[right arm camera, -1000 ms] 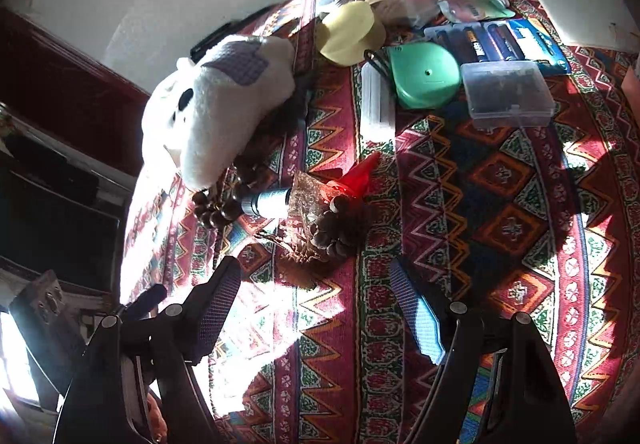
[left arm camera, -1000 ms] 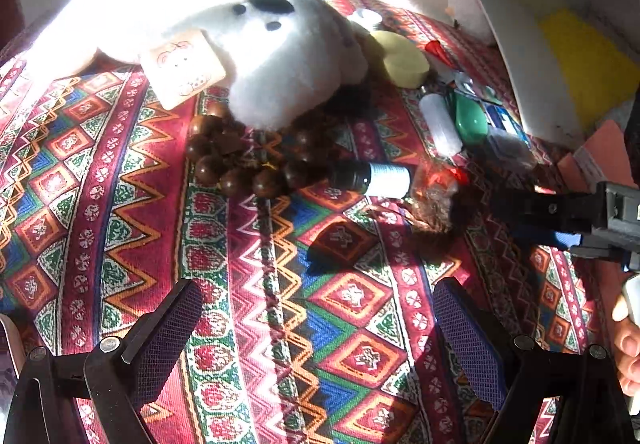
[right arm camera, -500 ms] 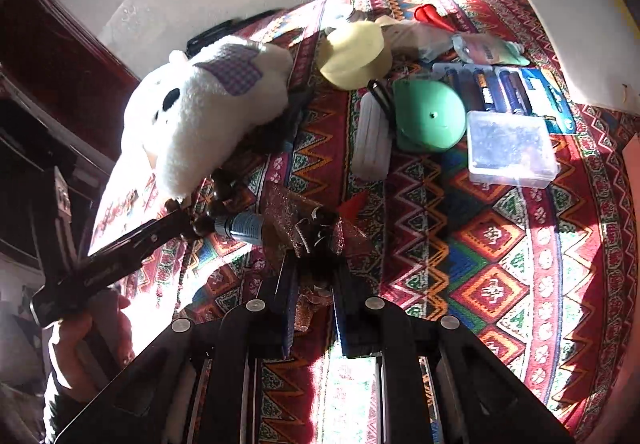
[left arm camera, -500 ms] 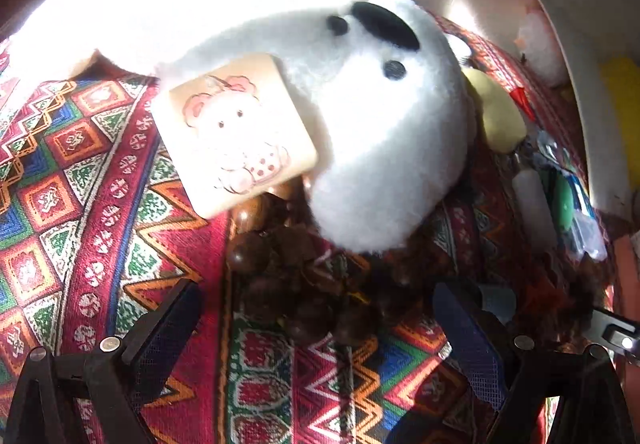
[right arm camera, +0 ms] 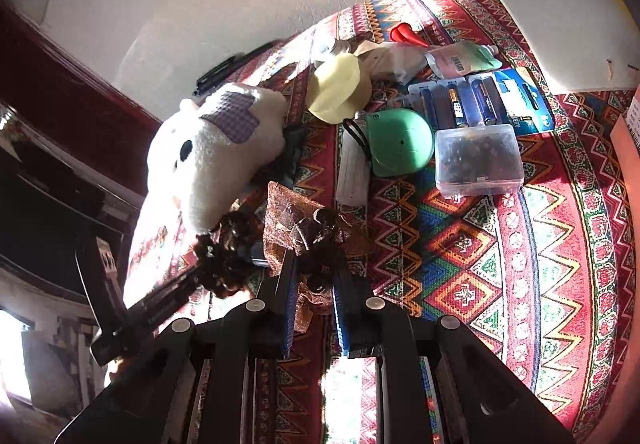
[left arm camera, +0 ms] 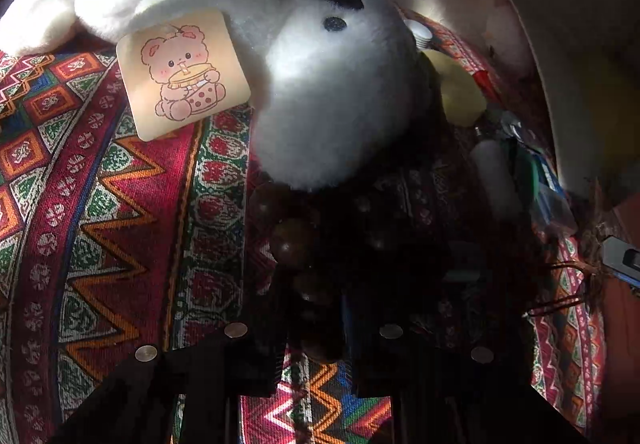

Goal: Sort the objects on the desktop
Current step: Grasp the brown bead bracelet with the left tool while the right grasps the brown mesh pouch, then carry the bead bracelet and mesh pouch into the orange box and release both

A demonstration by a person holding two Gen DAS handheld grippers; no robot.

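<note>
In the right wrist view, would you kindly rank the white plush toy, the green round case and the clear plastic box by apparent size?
1. white plush toy, clearly largest.
2 and 3. green round case and clear plastic box look about alike; I would not rank them.

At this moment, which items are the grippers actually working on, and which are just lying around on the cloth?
In hand:
- wooden bead string, with the left gripper shut on it
- brown mesh pouch, with the right gripper shut on it

Lying about:
- white plush toy
- green case
- battery pack
- clear plastic box
- yellow sponge
</note>
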